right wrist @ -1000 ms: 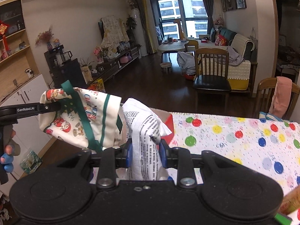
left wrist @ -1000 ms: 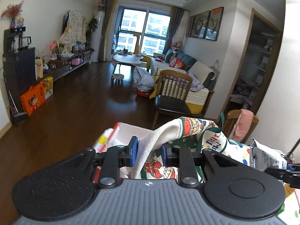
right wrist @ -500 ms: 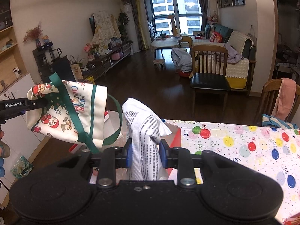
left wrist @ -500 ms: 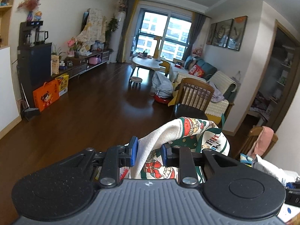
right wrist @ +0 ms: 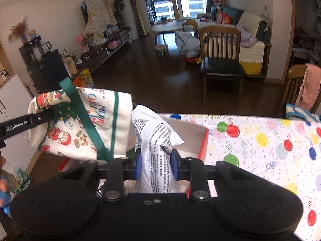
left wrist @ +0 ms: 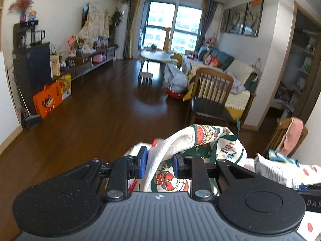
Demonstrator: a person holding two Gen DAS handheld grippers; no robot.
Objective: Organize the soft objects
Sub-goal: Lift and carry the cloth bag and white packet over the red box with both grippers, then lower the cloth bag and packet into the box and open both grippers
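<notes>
Left gripper [left wrist: 159,161] clamps Christmas bag [right wrist: 80,124]; right gripper [right wrist: 155,163] clamps newsprint pouch [right wrist: 154,140], bag at its 10 o'clock, box [right wrist: 192,136] probably below.

A home living room: sofa [left wrist: 226,64], wooden chair [left wrist: 210,98], coffee table [left wrist: 156,55].

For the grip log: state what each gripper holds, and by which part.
Left gripper: the Christmas tote, pinched by a fold of cloth at its rim. Right gripper: the printed pouch, clamped across its lower middle.
</notes>
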